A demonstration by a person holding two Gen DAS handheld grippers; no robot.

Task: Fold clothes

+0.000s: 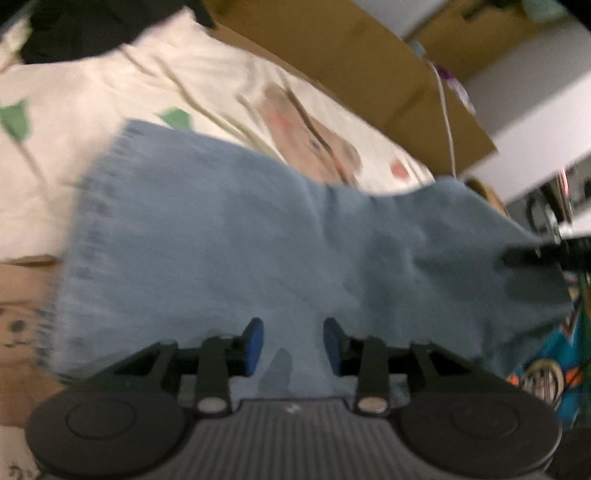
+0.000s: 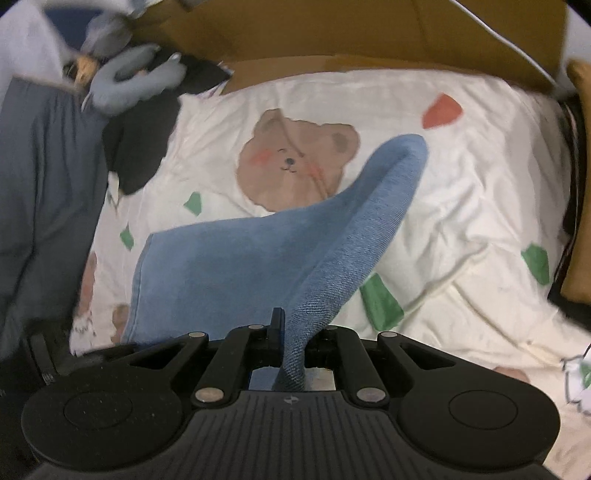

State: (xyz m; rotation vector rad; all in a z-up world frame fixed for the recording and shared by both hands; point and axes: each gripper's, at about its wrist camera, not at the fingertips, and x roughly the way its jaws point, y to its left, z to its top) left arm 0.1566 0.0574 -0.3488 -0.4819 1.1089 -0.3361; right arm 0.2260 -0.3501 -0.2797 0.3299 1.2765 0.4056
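On a cream bedsheet printed with bears and green shapes, one blue garment is lying partly spread, with one strip of it lifting off the bed. Two grippers are showing, one per view. The right gripper is clamping its fingers together on that raised strip, which is rising from the flat part and passing between the fingers toward the camera. The left gripper is hovering over the same garment with its fingers apart, cloth showing in the gap but neither pad pressing on it. One hemmed edge is running down the garment's left side. Brown cardboard is bordering the far edge of the bed, dark clothing is crowding the left, and bare sheet is lying open to the right.
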